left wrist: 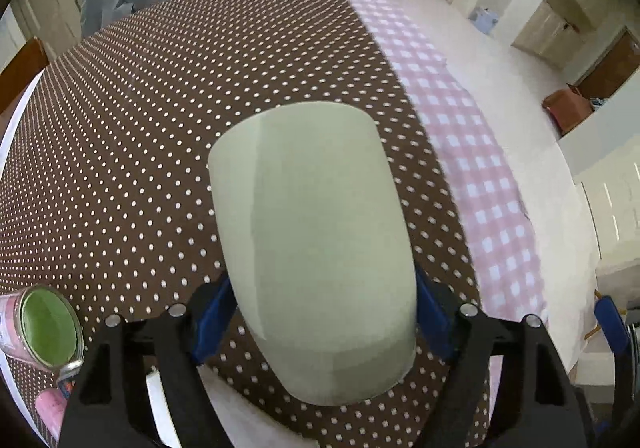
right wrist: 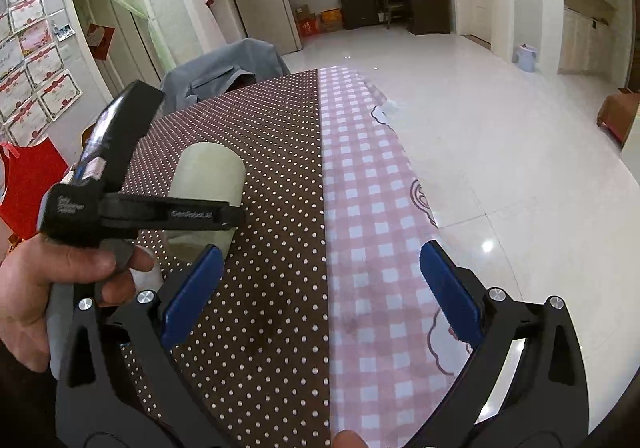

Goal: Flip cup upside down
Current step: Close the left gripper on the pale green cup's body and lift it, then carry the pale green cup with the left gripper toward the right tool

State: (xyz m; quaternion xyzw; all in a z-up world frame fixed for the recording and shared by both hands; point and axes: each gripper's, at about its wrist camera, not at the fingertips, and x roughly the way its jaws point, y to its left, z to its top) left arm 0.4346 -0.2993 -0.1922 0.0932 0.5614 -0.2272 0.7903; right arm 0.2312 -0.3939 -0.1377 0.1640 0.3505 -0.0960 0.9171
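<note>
A pale green cup fills the middle of the left wrist view, held off the brown dotted tablecloth and lying along the fingers, its flat closed end pointing away. My left gripper is shut on the cup, blue pads pressed on both sides. In the right wrist view the same cup shows at the left, tilted, clamped in the left gripper. My right gripper is open and empty, over the seam between the brown cloth and the pink checked cloth.
A tin with a green lid stands at the table's near left, a pink object beside it. A chair draped in grey cloth stands at the table's far side. The white tiled floor lies to the right.
</note>
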